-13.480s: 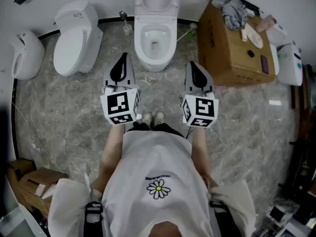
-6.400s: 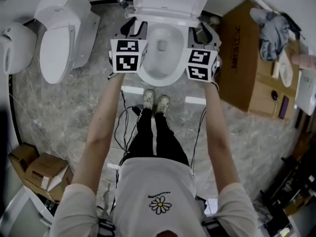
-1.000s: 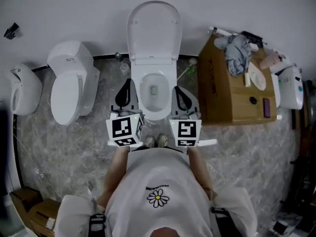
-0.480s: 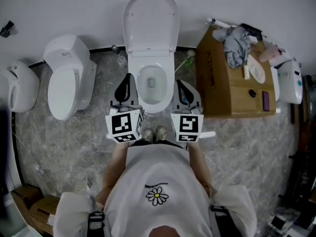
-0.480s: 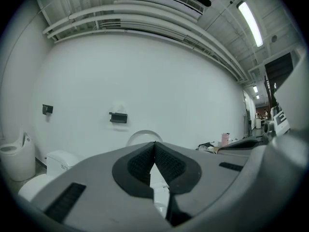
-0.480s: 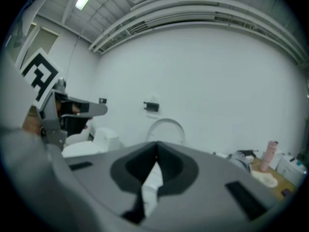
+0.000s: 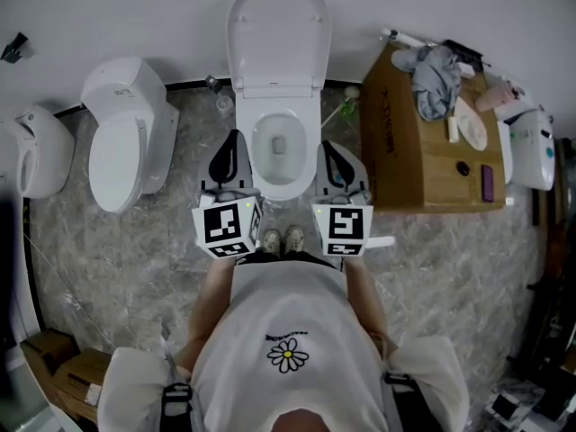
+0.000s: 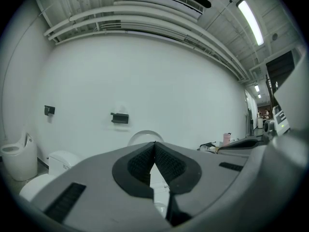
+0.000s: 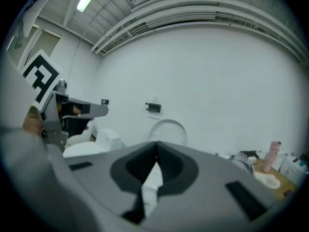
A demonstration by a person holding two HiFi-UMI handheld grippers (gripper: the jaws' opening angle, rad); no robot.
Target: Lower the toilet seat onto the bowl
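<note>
White porcelain dominates this view from above. Two grippers flank the front of the bowl, one on each side. The left gripper and the right gripper both have their jaws pressed together, with nothing between them, and neither appears to touch the toilet. The toilet seat stands upright against the wall behind the bowl, though the seat ring and lid cannot be told apart from here. Counted: one open toilet, one closed toilet to its left, possibly a third white fixture at far left, and one large cardboard box on the right, cluttered on top.
</note>
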